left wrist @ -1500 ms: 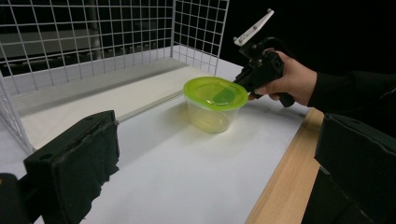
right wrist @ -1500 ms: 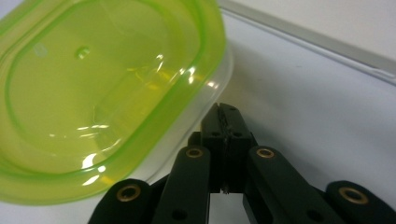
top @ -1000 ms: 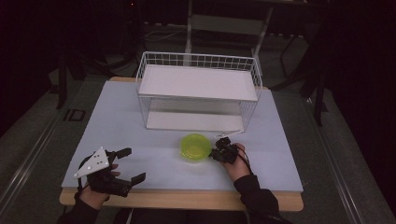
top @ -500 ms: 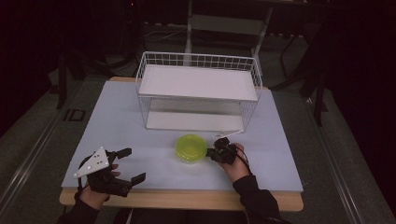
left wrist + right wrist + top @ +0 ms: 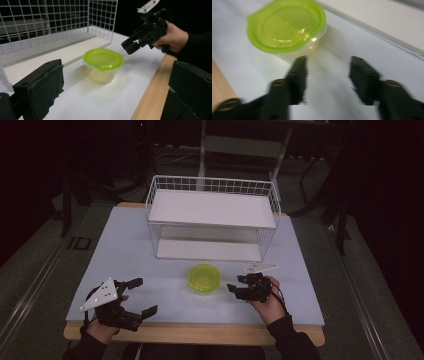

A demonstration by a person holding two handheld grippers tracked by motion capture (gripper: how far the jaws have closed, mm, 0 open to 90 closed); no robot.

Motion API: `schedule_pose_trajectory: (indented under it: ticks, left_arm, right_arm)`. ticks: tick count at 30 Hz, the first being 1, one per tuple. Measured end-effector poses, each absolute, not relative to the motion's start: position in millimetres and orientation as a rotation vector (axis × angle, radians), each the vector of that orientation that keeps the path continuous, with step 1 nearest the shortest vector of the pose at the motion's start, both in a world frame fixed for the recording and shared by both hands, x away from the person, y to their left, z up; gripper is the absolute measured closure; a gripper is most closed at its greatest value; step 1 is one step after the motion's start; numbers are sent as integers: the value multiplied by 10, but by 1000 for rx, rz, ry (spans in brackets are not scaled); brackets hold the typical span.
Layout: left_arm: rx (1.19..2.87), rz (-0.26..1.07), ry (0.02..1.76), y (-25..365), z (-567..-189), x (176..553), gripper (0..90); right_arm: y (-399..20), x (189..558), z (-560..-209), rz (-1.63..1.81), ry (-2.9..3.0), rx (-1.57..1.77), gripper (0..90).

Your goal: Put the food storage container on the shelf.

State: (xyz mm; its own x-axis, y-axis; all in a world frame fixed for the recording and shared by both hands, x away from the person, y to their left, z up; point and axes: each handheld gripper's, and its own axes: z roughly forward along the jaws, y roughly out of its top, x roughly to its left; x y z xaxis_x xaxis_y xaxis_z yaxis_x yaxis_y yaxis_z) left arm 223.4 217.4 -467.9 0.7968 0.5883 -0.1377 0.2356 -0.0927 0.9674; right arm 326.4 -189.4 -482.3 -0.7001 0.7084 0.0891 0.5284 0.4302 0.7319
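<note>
Sitting upright: clear container (image 5: 204,279) | green lid (image 5: 287,25) on | table (image 5: 125,250)

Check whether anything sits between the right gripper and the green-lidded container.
Nothing visible does. The right gripper, fingers apart, is just beside the green-lidded container, with bare white tabletop in the gap between them. The wire rack stands farther back, out of that path.

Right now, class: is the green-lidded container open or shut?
Shut: the green lid sits flat across the clear container's rim, standing upright on the table.
</note>
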Motion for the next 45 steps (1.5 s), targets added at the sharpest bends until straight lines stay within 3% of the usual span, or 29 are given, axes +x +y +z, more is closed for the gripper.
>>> schedule_pose_trajectory:
  ticks: [1, 2, 3, 11, 22, 37, 45]
  left_arm:
    - [1673, 318, 661, 2169, -4677, 2235, 7]
    - [1677, 306, 663, 2161, -4676, 2234, 7]
    - [1706, 267, 661, 2132, -4664, 2234, 7]
    - [1764, 149, 586, 2009, -4576, 2261, 7]
    - [1826, 153, 669, 1872, -4457, 2425, 7]
    - [1805, 133, 788, 1683, -4394, 2777, 7]
    - [1796, 72, 899, 1602, -4479, 3012, 89]
  right_arm:
    - [-1946, 3204, -4754, 1156, 2444, 1055, 285]
    - [-1946, 3204, -4754, 1156, 2444, 1055, 285]
    - [-1995, 3155, -4697, 1194, 2449, 1057, 209]
    - [-2105, 3046, -4560, 1264, 2459, 1065, 149]
    - [-2020, 3044, -4434, 1221, 2464, 925, 194]
    - [-1846, 3194, -4267, 1270, 2441, 994, 143]
    - [-1762, 3407, -4351, 1342, 2478, 1196, 138]
